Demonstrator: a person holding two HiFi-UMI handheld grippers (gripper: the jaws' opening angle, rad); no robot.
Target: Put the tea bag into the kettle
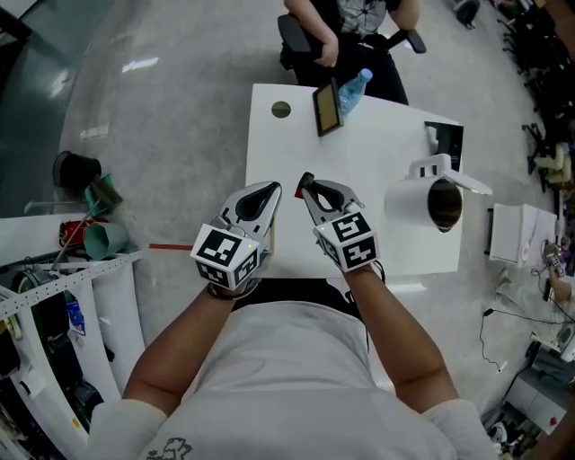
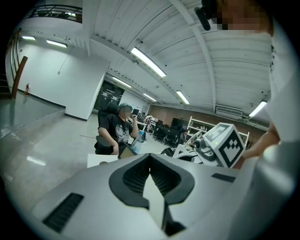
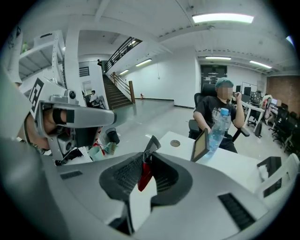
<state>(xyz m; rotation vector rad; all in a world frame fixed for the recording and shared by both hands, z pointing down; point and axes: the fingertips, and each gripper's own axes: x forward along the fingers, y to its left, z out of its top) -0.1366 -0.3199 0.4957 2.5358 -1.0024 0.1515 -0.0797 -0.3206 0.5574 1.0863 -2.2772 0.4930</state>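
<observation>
The tea bag [image 3: 144,174], a slim red and grey sachet, stands pinched on edge in the right claw [image 1: 308,190]. The jaws are nearly closed on its lower part, so its grey top pokes out past the tips. Gripped that way, most of the sachet is free to drop once the jaws part. From these views I cannot tell for sure whether it is a wrapped packet or the bare bag. It is held in the air over the near edge of the white worktop [image 1: 359,153], touching nothing else. At 9 o'clock from it in the head view, just beside but apart, is the left claw [image 1: 272,189]. Its jaws are pressed together with nothing between them, so it looks like an idle partner, kept close perhaps to steady or tear the sachet if needed. The kettle [image 1: 415,216] sits at 3 o'clock from the right claw, well apart, near the worktop's right edge. Its lid [image 1: 440,167] is flipped back and the dark mouth faces up, so the opening is ready to take the bag. Judged from this, the carry across to that mouth is the step in hand. At 12 o'clock, on the far side of the worktop, a tablet [image 1: 327,107] is propped up beside a water bottle [image 1: 354,90], in front of a seated person [image 1: 355,27]. All three are clear of the path.
</observation>
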